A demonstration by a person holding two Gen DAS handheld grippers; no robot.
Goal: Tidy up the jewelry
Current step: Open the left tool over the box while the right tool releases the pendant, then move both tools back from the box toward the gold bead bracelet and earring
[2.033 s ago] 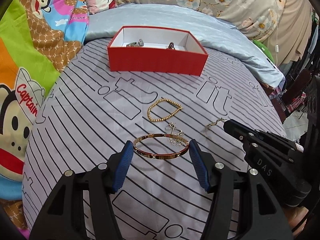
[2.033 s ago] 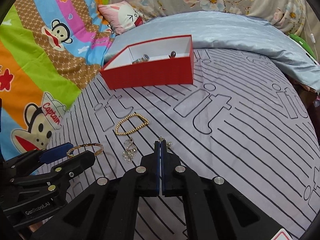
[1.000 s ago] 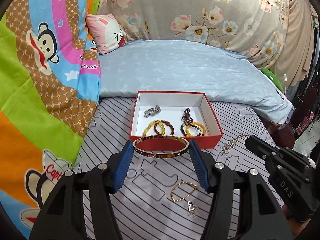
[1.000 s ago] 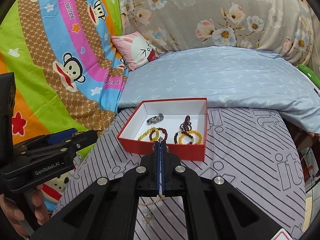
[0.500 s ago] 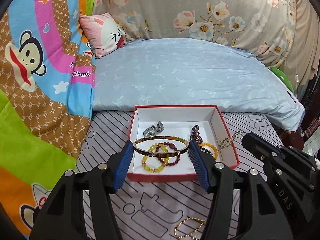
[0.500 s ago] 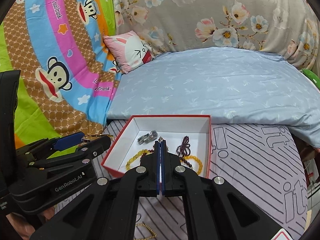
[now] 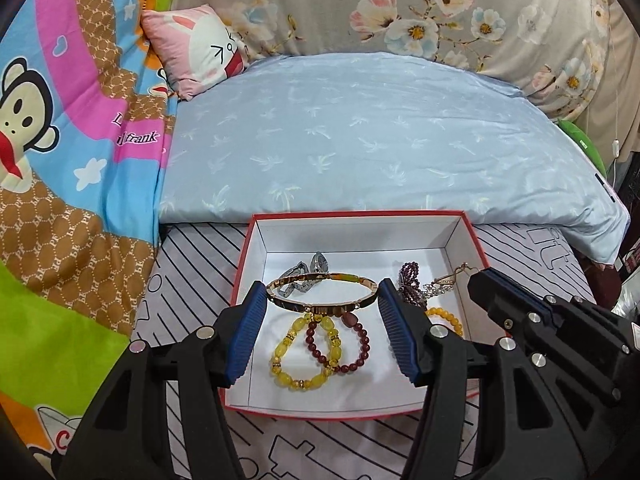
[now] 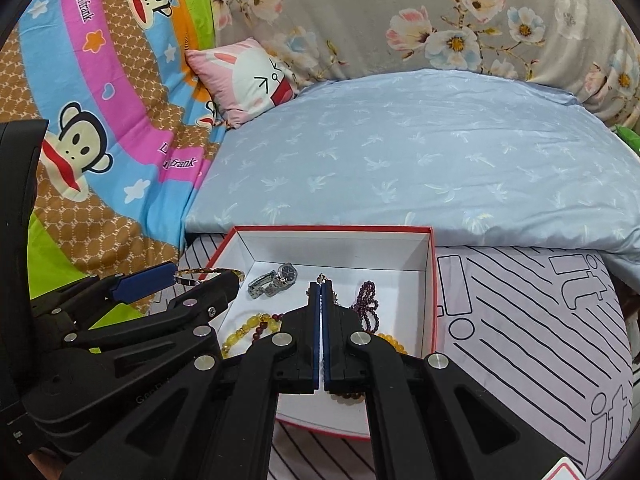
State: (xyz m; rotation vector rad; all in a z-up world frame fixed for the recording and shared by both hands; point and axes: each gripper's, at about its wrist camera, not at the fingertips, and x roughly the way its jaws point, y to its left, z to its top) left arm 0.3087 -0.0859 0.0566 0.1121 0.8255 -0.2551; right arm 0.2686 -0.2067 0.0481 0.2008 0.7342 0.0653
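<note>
Box (image 7: 256, 280), red outside and white inside, sits open on the striped sheet (image 7: 192, 264), its far rim right against the edge of the pale blue quilt (image 7: 360, 132) and its back half bare. Both tools hang over it. The left gripper (image 7: 322, 300) is clamped across a rose-gold bangle (image 7: 320, 307), blue pads pressing on either end, and the bangle floats level above the beaded bracelets: a yellow one (image 7: 298, 350) overlapping a dark red one (image 7: 352, 344) on the box floor. Just beyond it lies a silver watch (image 7: 304, 276), with a purple bead strand (image 7: 410, 284) to the right. The right gripper (image 8: 321, 288) has its fingers pressed flat together, pinching a fine gold chain (image 7: 450, 280) that dangles off its tip over the right side of the box, near an amber bracelet (image 7: 442, 316). Along the left runs a bright monkey-print blanket (image 7: 60, 120), a pink bunny cushion (image 7: 196, 48) tucked in the corner, floral fabric (image 7: 400, 8) across the back.
</note>
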